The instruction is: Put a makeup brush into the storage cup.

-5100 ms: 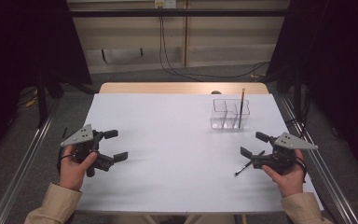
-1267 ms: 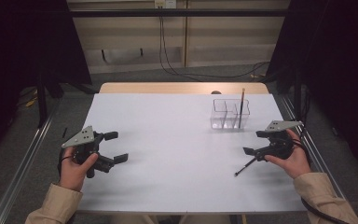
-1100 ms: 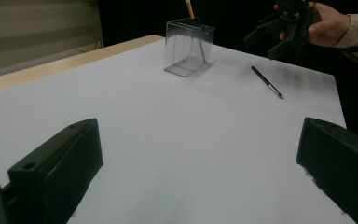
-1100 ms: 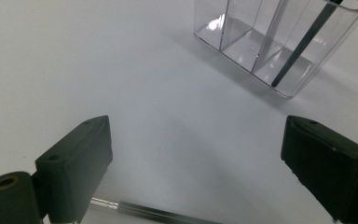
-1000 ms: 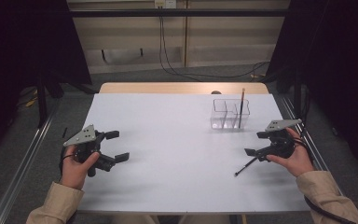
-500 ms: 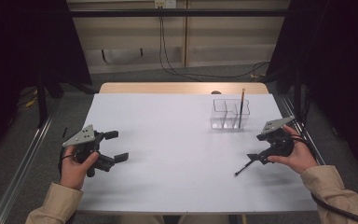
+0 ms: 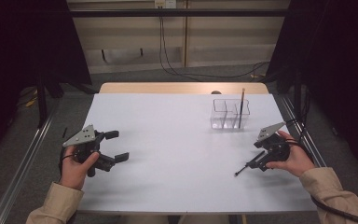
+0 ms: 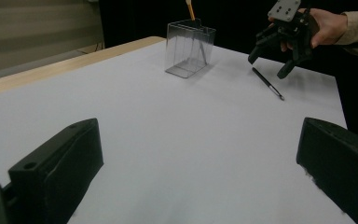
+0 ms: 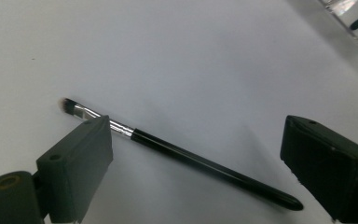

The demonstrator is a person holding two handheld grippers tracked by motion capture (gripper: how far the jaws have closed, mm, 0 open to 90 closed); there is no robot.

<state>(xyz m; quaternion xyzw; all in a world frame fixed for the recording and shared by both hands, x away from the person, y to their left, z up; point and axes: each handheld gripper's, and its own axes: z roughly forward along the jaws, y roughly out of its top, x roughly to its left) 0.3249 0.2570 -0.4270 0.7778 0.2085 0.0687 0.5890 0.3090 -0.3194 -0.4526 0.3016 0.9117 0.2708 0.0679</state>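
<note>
A thin black makeup brush (image 7: 248, 166) with a silver ferrule lies flat on the white table (image 7: 177, 140) at the right. My right gripper (image 7: 260, 157) hovers over it, tilted down, jaws open. In the right gripper view the brush (image 9: 182, 156) lies slantwise between the two wide-apart jaws of the right gripper (image 9: 200, 145), bristles toward the left jaw. My left gripper (image 7: 117, 145) rests open at the table's left, holding nothing. The left gripper view looks past the left gripper (image 8: 196, 186) to the brush (image 8: 268, 83) and the right gripper (image 8: 279, 51).
A clear compartmented holder (image 7: 230, 113) stands at the back right with one long pencil-like stick (image 7: 241, 106) upright in it. In the left gripper view the holder (image 8: 189, 49) is far ahead. Metal rails (image 7: 23, 158) run along both table sides.
My right gripper moved forward from the near edge, then tipped downward over the brush. The left gripper and the brush stayed put.
</note>
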